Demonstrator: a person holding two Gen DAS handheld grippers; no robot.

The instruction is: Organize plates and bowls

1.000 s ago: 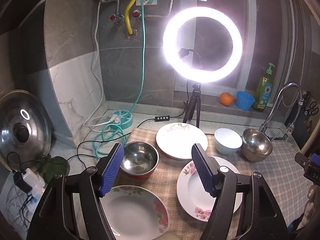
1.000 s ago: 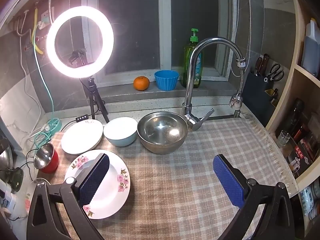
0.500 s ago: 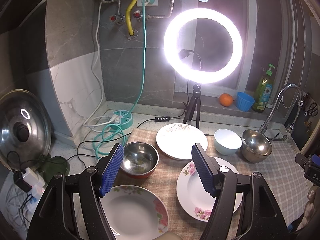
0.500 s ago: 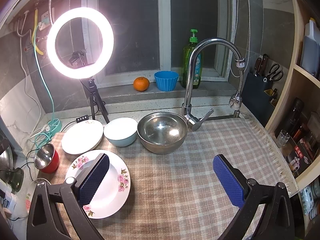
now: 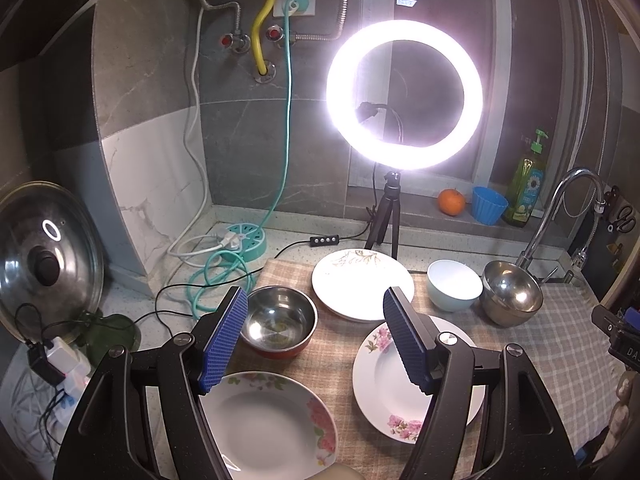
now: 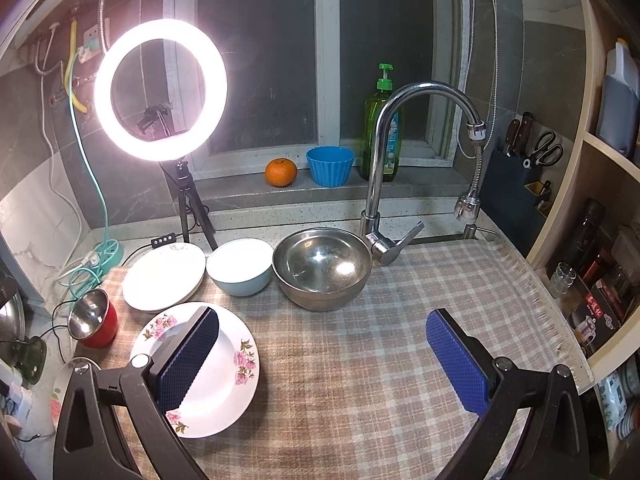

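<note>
On the checked cloth lie a pink-flowered plate [image 5: 276,420] at the front left, a second flowered plate [image 5: 384,392] [image 6: 224,364], a plain white plate [image 5: 360,284] [image 6: 164,276], a red bowl with a steel inside [image 5: 280,320] [image 6: 94,320], a pale blue bowl [image 5: 454,284] [image 6: 240,266] and a large steel bowl [image 5: 512,296] [image 6: 324,268]. My left gripper [image 5: 316,340] hangs open above the red bowl and the flowered plates, holding nothing. My right gripper [image 6: 324,356] is open over bare cloth, its left finger above the second flowered plate.
A lit ring light on a tripod [image 5: 404,92] [image 6: 160,88] stands behind the plates. A tap [image 6: 400,160] rises behind the steel bowl. Cables and a teal power strip [image 5: 244,240] lie at the back left, a pot lid [image 5: 44,260] far left. Shelves [image 6: 600,240] line the right.
</note>
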